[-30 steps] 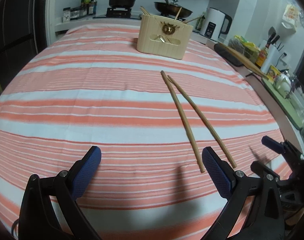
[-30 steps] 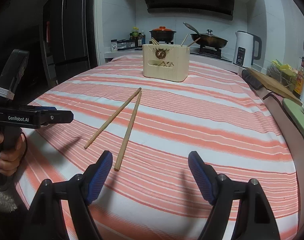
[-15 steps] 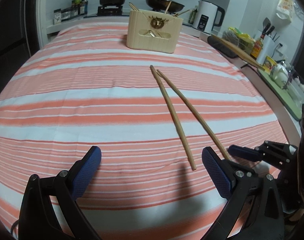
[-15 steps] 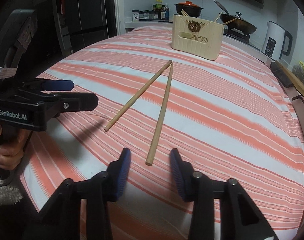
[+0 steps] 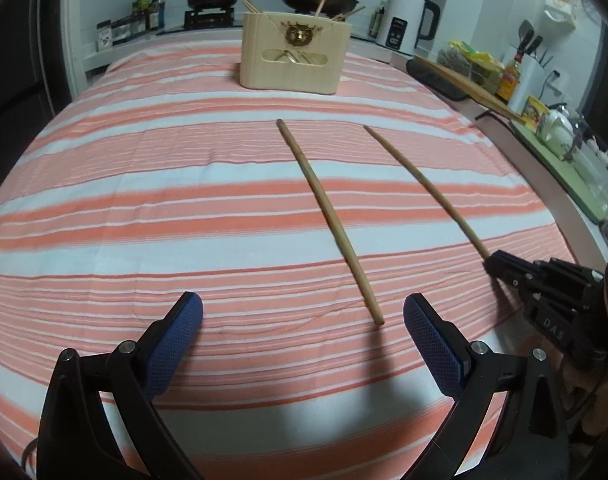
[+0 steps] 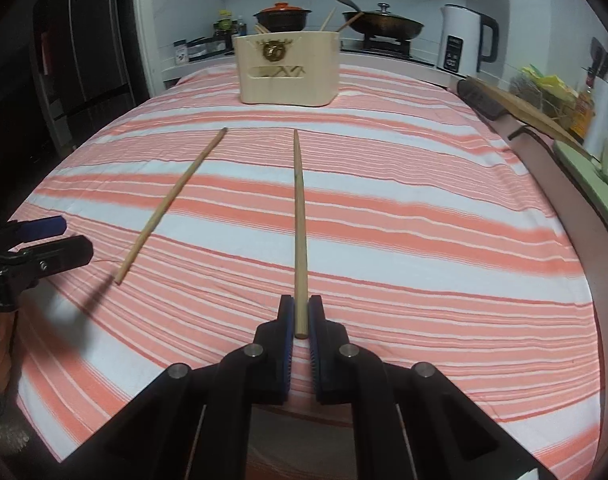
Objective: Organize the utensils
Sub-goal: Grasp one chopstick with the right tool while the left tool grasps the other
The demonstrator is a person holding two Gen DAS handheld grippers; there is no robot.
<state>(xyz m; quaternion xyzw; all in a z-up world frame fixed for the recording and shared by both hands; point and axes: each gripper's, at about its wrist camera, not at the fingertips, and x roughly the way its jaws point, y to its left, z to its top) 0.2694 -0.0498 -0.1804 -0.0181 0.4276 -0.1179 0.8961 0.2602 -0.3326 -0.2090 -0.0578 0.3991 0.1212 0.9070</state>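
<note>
Right gripper (image 6: 300, 316) around one chopstick (image 6: 299, 216) (other chopstick (image 6: 172, 202) alongside)

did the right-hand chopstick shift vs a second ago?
Yes. Its far tip swung right, away from the other chopstick, opening a gap where the tips nearly met. The right gripper is shut on the right-hand chopstick.

Left tongs (image 5: 302, 322) spread wide above striped cloth (image 5: 144, 208); loose chopstick (image 5: 329, 220) between pads; utensil holder (image 5: 294, 54) far.

Dim indoor light, soft shadows on the striped tablecloth (image 5: 144, 200), strong fisheye bending and dark vignetted corners.
</note>
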